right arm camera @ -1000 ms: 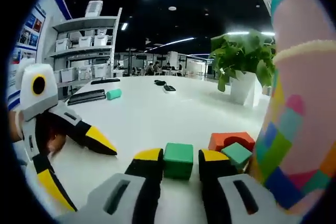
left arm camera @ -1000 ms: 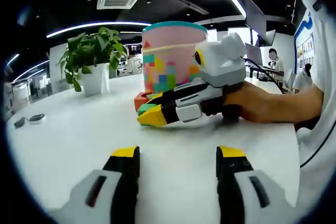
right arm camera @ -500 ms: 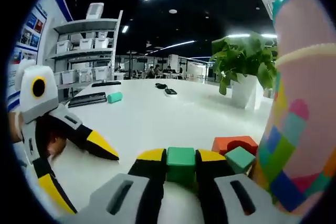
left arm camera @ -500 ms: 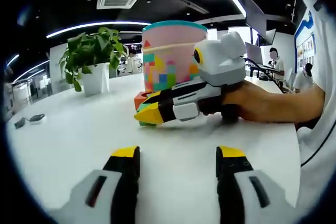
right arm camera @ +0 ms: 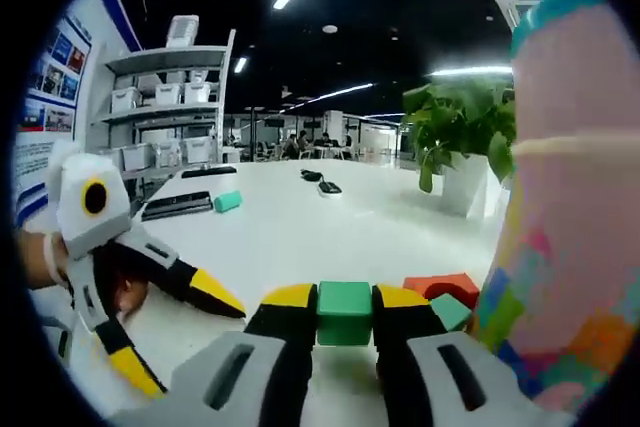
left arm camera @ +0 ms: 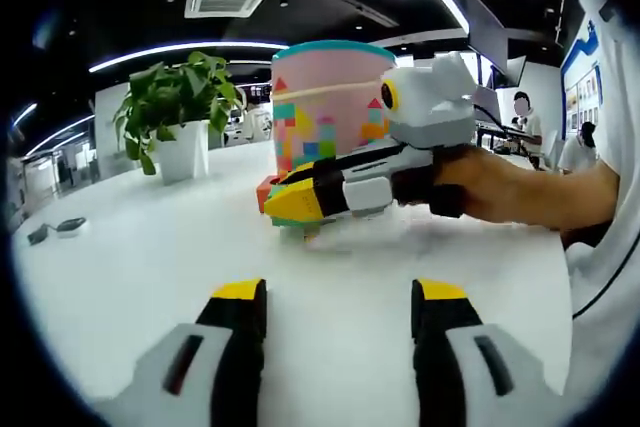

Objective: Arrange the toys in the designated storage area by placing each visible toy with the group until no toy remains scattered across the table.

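Right gripper (right arm camera: 345, 309): jaws closed on the green cube (right arm camera: 345, 312); yellow-tipped fingers press its two sides; in the left gripper view the right gripper (left arm camera: 300, 209) enters from the right, held in a person's hand (left arm camera: 500, 192), its tips raised clear of the white table (left arm camera: 130, 277); the cube shows there as a sliver of green under the tips

Left gripper (left arm camera: 340, 307): jaws wide apart with nothing between them, bare table ahead of the tips; in the right gripper view the left gripper (right arm camera: 150, 342) stands left of the right jaws, its yellow tips spread apart

Green cube: lodged between the right jaws at their tips; appears lifted off the table

Orange block (right arm camera: 440, 287): flat piece with a round recess; on the table just beyond the right-hand jaw, near the foot of the bucket

Teal block (right arm camera: 452, 311): just right of the right-hand jaw, in front of the orange block, close against it

Bucket (left arm camera: 330, 107): tall pink container, teal rim, coloured-block pattern round the lower wall; upright behind the right gripper in the left gripper view; to the right of the jaws in the right gripper view

Small teal object (right arm camera: 227, 202): far ahead and left of the right jaws; on the table beside a dark keyboard (right arm camera: 178, 206); well apart from the blocks

Potted plant (left arm camera: 180, 107): white pot; ahead and left of the left jaws, left of the bucket
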Demonstrator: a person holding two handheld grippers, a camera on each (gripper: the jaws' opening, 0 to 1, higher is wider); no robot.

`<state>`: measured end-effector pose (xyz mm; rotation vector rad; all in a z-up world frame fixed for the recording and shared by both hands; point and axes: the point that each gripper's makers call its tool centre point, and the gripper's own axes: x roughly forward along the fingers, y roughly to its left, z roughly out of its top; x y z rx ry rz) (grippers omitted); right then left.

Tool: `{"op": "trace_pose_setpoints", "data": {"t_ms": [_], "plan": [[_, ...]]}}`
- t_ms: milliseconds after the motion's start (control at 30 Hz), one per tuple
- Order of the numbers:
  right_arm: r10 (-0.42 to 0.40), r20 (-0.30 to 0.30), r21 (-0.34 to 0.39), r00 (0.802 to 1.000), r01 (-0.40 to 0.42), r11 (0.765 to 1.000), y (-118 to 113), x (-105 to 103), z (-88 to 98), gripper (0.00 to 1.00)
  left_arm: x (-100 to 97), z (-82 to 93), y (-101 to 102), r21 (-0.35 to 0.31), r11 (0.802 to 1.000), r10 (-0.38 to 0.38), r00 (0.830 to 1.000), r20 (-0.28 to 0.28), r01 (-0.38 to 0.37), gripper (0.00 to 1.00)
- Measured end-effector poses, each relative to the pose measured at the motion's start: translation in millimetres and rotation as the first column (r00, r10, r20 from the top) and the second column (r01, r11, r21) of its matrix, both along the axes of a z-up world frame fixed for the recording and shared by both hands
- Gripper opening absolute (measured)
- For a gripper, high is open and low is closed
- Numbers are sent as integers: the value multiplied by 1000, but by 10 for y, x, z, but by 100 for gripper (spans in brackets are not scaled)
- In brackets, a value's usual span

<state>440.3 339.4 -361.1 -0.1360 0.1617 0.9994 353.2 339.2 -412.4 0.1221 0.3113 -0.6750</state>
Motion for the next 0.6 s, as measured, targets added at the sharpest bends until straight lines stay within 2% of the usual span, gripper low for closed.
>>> {"op": "trace_pose_setpoints", "data": {"t_ms": [33,67,100,200,600], "plan": [[7,6,19,1000,-7,1000,-7,-25,87,21,0,1,0,0,1000,0,1000,0,0,60],[30,43,50,999,-33,998,-33,-86,316,21,1,3,1,-1,1000,1,1000,1,-1,60],[39,59,69,997,-43,997,-59,-114,444,21,2,4,1,-2,1000,1,1000,1,-1,60],[46,58,137,997,-54,989,-159,-125,756,21,1,3,1,-1,1000,0,1000,2,0,60],[39,85,227,996,-58,972,-715,102,1571,21,2,-15,4,8,1000,1,1000,-2,-1,60]]}}
